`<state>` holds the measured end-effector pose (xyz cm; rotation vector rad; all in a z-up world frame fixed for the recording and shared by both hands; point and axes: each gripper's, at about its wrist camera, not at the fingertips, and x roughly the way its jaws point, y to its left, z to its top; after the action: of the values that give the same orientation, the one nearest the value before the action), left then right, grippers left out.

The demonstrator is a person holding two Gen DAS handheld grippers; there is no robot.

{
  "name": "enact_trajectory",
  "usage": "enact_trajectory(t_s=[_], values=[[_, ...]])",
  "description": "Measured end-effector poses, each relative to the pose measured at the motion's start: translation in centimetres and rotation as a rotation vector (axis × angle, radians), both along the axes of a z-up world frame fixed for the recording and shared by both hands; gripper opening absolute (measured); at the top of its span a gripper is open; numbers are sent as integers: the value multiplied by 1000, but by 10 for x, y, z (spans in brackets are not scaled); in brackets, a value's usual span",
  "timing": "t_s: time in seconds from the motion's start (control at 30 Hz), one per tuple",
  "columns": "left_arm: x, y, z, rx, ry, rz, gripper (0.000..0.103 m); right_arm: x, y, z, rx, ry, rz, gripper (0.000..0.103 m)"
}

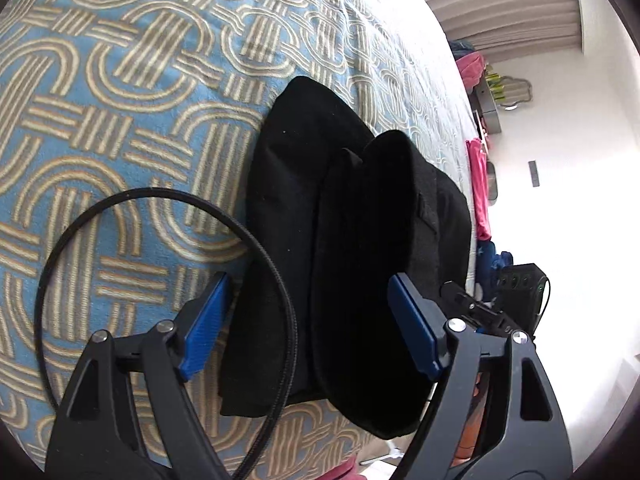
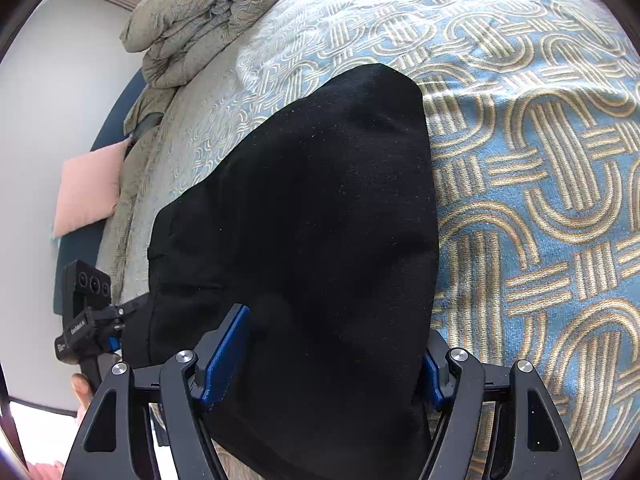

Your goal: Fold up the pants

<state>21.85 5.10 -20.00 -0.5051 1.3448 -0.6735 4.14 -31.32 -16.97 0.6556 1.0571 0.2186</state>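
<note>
Lying folded in layers on the bed [image 1: 120, 100], the black pants [image 1: 340, 240] sit released between both grippers' spread jaws, likely so the fold rests undisturbed.

The folded pants [image 2: 304, 208] were laid on the bed [image 2: 540, 184]; a bunched duvet [image 2: 200, 20] was piled behind them, a pillow [image 2: 86, 192] to the left.

My left claw [image 1: 308, 328] is matte black, its linked arms pinned with round silver screws, and carries ribbed blue pads [image 1: 206, 328]. A braided black cable [image 1: 160, 196] loops at lower left. My right claw [image 2: 332, 364] looks the same, though cloth partly hides one pad.
</note>
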Motion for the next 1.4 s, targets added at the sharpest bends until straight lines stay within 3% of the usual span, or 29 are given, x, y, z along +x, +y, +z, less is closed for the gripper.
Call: enact_trajectory(t_s=[0.1, 0.33, 0.47, 0.5, 0.53, 0.57, 0.6, 0.63, 0.67, 0.73, 0.97, 1.17, 1.4], values=[[1, 6, 1, -29, 16, 14, 80, 3, 1, 1, 2, 3, 0, 75], [-6, -10, 10, -25, -29, -45, 84, 8, 11, 2, -21, 8, 3, 75], [-2, -13, 3, -15, -13, -37, 84, 10, 14, 3, -34, 6, 4, 75], [-3, -15, 3, -2, -23, -47, 81, 11, 15, 3, -38, 6, 5, 75], [-5, -19, 4, 34, -62, -56, 68, 11, 16, 3, -44, 7, 6, 74], [-8, -22, 7, 74, -97, -66, 58, 11, 17, 4, -60, 7, 3, 61], [-10, -28, 9, 133, -134, -82, 33, 12, 18, 6, -87, 6, -6, 46], [-13, -33, 12, 197, -172, -89, 25, 12, 20, 7, -103, 8, -5, 27], [-15, -33, 14, 207, -188, -87, 24, 12, 21, 9, -109, 8, -12, 19], [-21, -36, 25, 226, -242, -78, 19, 11, 23, 15, -123, 1, -27, 14], [-40, -55, 62, 317, -420, -124, 15, 6, 60, 50, -366, -73, -12, 11], [-42, -71, 80, 277, -452, -135, 13, 0, 57, 64, -362, -115, -16, 11], [-48, -111, 94, 239, -487, -202, 12, -20, 41, 81, -424, -164, -56, 11]])
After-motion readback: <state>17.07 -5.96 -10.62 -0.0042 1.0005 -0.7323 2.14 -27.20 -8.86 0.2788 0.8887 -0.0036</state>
